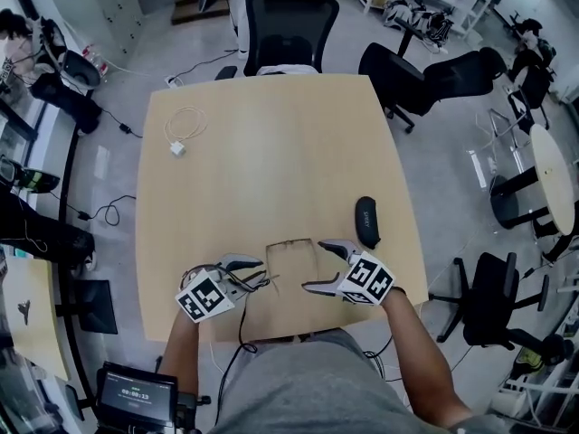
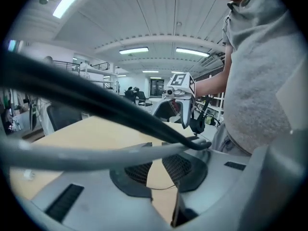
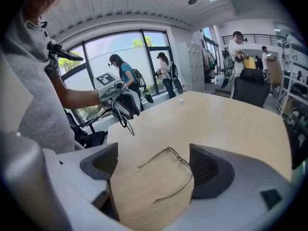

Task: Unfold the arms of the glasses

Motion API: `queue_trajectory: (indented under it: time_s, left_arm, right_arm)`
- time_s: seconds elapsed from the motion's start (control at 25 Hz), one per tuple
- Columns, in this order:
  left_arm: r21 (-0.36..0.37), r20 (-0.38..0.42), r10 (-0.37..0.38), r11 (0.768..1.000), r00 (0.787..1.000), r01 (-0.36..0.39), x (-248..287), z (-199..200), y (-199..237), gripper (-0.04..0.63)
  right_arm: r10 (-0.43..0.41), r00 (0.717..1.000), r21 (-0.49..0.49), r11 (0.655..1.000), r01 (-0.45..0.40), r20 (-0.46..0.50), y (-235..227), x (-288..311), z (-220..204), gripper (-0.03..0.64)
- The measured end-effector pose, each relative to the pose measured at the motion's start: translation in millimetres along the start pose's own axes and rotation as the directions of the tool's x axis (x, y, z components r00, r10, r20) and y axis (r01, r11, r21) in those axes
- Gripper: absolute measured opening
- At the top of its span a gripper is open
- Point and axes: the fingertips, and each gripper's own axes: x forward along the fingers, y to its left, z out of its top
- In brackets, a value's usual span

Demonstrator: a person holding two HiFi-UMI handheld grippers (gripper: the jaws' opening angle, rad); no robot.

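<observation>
One pair of glasses (image 3: 180, 159) lies low on the worktop (image 1: 271, 152), arms spread, between the right gripper's (image 1: 314, 265) wide-open, empty jaws. The left gripper's (image 1: 261, 273) jaws stand slightly apart, gripping nothing. One closed black case (image 1: 366, 221) lies at the right.

Only one thing to read

A small dark screen (image 1: 136, 394), on a black box down by the floor at the person's left, shows little white numbers like a timer. They look like 00:00:13, but they are tiny.
</observation>
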Motion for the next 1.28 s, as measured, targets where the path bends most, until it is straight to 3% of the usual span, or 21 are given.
queue_trajectory:
  time_s: [0.12,0.16,0.24,0.36,0.48,0.6,0.76,0.96,1.08,1.16,1.28]
  left_arm:
    - [0.013,0.083,0.066,0.998,0.994,-0.068,-19,26,-3,0.061]
    - [0.011,0.12,0.089,0.996,0.989,-0.091,-27,36,-5,0.058]
    - [0.001,0.196,0.136,0.99,0.971,-0.139,-43,59,-9,0.049]
    - [-0.003,0.296,0.212,0.975,0.931,-0.221,-67,95,-12,0.026]
    - [0.001,0.385,0.278,0.953,0.88,-0.302,-86,136,-29,0.012]
    - [0.006,0.444,0.355,0.917,0.823,-0.399,-104,169,-50,0.006]
    - [0.002,0.464,0.467,0.849,0.753,-0.528,-126,188,-73,0.006]
    - [-0.033,0.55,0.577,0.737,0.603,-0.675,-157,233,-144,0.006]
    - [-0.035,0.573,0.613,0.681,0.544,-0.732,-163,252,-200,0.006]
    - [-0.057,0.583,0.624,0.67,0.52,-0.741,-162,259,-241,0.006]
    - [-0.07,0.592,0.615,0.684,0.521,-0.726,-152,269,-303,0.006]
  right_arm:
    - [-0.055,0.996,-0.027,0.998,0.057,0.075,14,-17,20,0.467]
    - [-0.086,0.991,-0.031,0.995,0.09,0.104,17,-26,27,0.434]
    - [-0.155,0.97,0.0,0.987,0.158,0.187,17,-48,45,0.025]
    - [-0.219,0.919,0.071,0.976,0.207,0.328,25,-85,76,0.017]
    - [-0.252,0.88,0.028,0.964,0.264,0.403,44,-124,96,0.009]
    - [-0.249,0.848,-0.016,0.957,0.29,0.468,66,-156,111,0.009]
    - [-0.226,0.817,-0.094,0.942,0.322,0.53,100,-184,121,0.009]
    - [-0.209,0.785,-0.163,0.917,0.365,0.583,159,-238,107,0.009]
    - [-0.188,0.779,-0.206,0.904,0.376,0.598,199,-268,91,0.009]
    - [-0.176,0.775,-0.228,0.896,0.382,0.607,229,-287,77,0.009]
    - [-0.166,0.754,-0.235,0.888,0.395,0.636,274,-323,54,0.009]
